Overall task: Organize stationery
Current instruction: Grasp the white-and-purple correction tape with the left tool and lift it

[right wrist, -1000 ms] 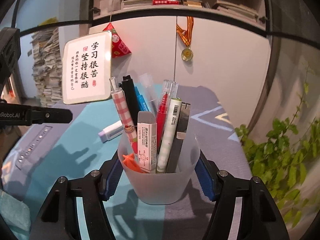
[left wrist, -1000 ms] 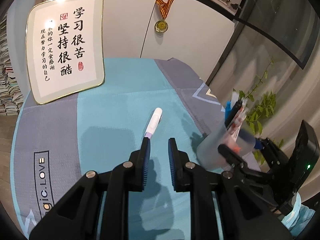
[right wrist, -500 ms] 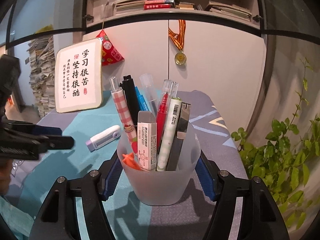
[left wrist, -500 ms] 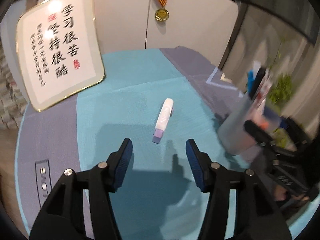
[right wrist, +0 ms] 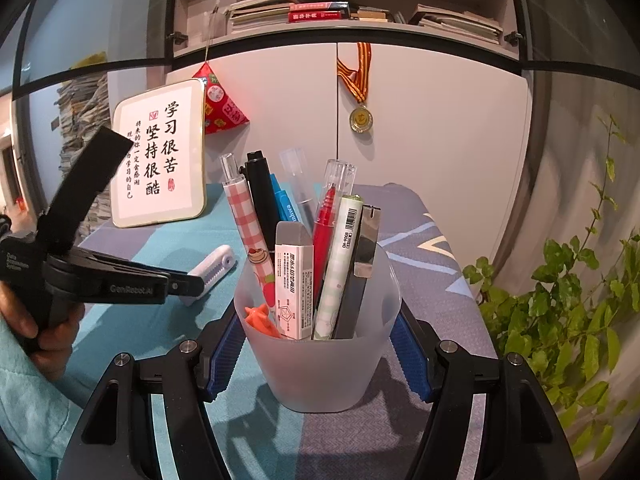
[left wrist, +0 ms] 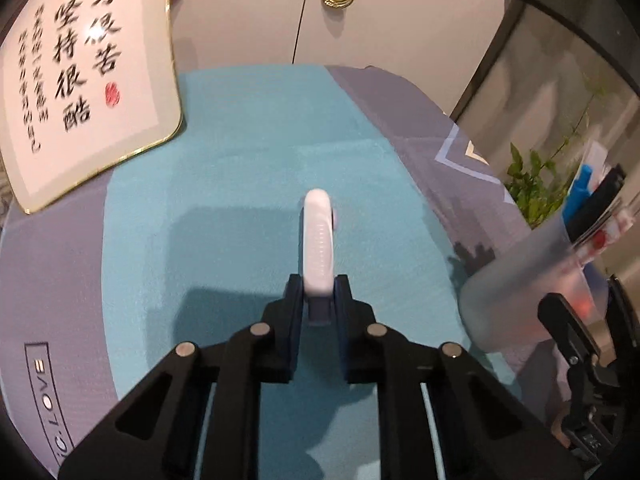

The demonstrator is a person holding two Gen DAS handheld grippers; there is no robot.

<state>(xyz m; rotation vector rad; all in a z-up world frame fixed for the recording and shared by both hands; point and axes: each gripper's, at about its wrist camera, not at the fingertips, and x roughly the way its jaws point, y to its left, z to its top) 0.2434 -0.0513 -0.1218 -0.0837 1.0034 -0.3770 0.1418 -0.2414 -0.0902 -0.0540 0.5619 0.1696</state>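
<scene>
— Where's the white tape roller (left wrist: 318,240)?

— On the teal cloth (left wrist: 248,184), its purple end pinched between your left gripper (left wrist: 319,300) jaws, which have just been closing onto it.

— And your right gripper (right wrist: 320,348)?

— Clamped around the frosted cup (right wrist: 320,364) full of pens, just right of the roller.

White cabinet (right wrist: 432,152) – bookshelf (right wrist: 340,30) above (cluttered); plant (right wrist: 560,308) right.
</scene>
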